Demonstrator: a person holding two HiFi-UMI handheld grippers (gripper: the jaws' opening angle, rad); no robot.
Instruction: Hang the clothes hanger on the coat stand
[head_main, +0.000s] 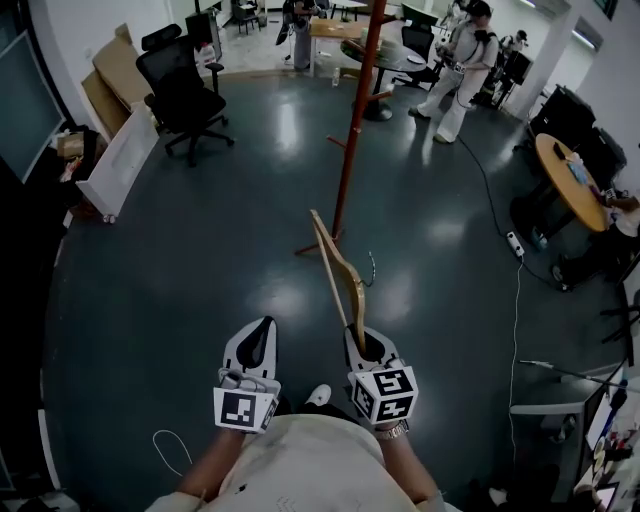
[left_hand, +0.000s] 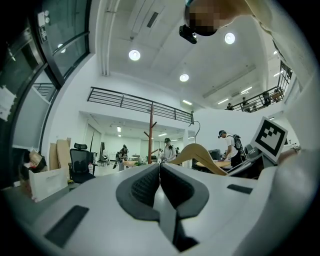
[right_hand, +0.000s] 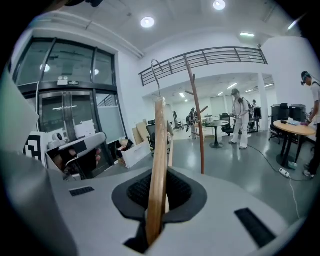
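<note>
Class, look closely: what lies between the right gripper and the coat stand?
Only the hanger that the right gripper holds, reaching over bare floor toward the coat stand; the head view shows it.

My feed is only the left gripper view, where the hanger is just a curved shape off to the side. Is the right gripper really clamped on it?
Observer: Yes, the right gripper is shut on one wooden end of the hanger.
Operator: Where is the coat stand?
Observer: Straight ahead; in the head view the coat stand rises just past the hanger's far tip.
Operator: Any floor hazard?
Observer: A white cable lies to the right, apart from the stand.
</note>
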